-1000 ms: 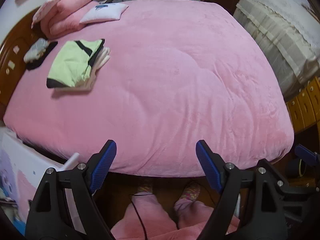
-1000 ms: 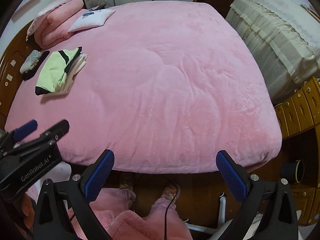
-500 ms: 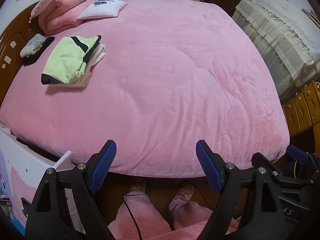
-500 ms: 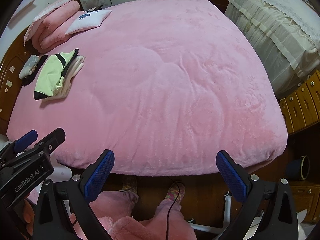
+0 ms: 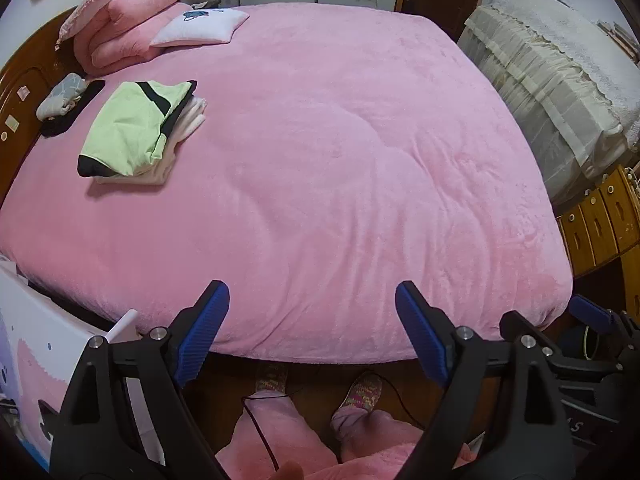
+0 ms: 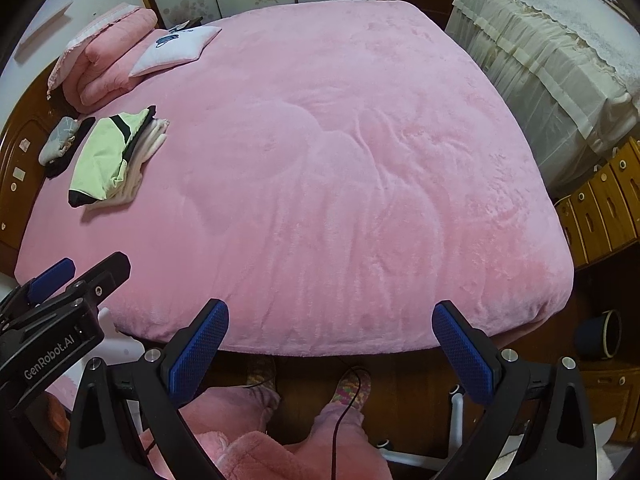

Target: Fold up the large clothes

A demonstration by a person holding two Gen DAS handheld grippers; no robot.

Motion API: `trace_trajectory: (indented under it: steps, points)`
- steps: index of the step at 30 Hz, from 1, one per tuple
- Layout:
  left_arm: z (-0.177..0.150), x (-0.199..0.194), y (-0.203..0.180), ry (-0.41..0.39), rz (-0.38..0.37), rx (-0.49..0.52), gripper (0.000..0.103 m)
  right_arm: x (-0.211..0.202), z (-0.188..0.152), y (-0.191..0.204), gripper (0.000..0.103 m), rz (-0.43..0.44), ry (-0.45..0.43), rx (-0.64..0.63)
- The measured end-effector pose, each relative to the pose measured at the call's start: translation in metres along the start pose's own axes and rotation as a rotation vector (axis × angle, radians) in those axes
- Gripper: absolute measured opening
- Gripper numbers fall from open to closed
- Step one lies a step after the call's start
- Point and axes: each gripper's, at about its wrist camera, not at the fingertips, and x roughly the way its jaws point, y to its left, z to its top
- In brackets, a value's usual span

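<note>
A stack of folded clothes [image 5: 136, 128], light green and black on top of white, lies at the left of the wide pink bed cover [image 5: 340, 160]. The same stack [image 6: 106, 156] shows in the right wrist view. No unfolded garment is in sight. My left gripper [image 5: 310, 286] hovers over the bed's near edge, its jaws opening with nothing between them. My right gripper [image 6: 331, 305] hangs beside it over the same edge, open and empty. Both point steeply downward.
A folded pink quilt [image 5: 124, 24], a white pillow [image 5: 200, 26] and small grey and black garments [image 5: 60, 98] sit by the wooden headboard. Lace-covered furniture [image 5: 560, 80] and wooden drawers [image 5: 600, 216] stand right. A white cabinet [image 5: 32, 340] is left. The person's socked feet [image 5: 360, 392] stand below.
The left jaws stand slightly wider than before. The right wrist view has shifted a little along the bed's near edge. Nothing on the bed has moved.
</note>
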Motion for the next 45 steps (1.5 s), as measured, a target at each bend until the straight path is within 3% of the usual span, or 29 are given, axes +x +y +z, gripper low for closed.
trace_trajectory:
  steps: [22,45]
  points:
    - [-0.015,-0.013,-0.011,-0.012,-0.003,0.033,0.083,-0.012,-0.032,-0.002,0.103,-0.023,0.004,0.053]
    - [-0.021,-0.019,-0.023,-0.021,0.013,0.042,0.083,-0.008,-0.033,0.001,0.103,-0.007,0.004,0.038]
